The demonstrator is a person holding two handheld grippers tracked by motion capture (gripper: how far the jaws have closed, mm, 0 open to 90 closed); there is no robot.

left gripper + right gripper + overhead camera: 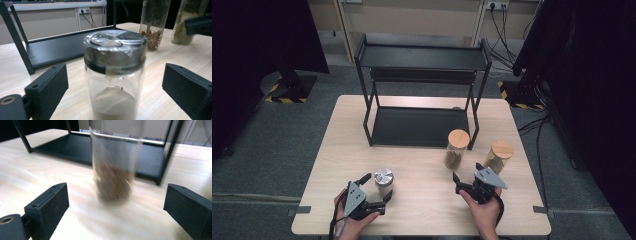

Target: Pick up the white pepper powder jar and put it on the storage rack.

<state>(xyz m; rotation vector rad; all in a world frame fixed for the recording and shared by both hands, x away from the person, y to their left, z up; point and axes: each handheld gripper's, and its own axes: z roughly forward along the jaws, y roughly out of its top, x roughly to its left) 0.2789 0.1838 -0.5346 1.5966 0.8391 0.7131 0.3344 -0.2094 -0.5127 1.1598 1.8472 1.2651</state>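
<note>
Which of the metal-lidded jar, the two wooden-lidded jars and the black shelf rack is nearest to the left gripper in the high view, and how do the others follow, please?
From the left gripper:
1. Metal-lidded jar, between its open jaws.
2. Left wooden-lidded jar, mid-table, right of it.
3. Right wooden-lidded jar, farther right.
The black shelf rack, at the back, is too close to the left wooden-lidded jar to rank.

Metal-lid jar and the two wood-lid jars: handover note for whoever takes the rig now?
Left gripper: open, jaws either side of the metal-lid jar, pads apart from the glass.
Right gripper: open, aimed at the nearer wood-lid jar, not touching.
Second wood-lid jar stands right of it.
Black shelf rack at the table's back, shelves bare.
Done: nothing gripped.
Left: probably grasp the jars, likely for shelving.
</note>
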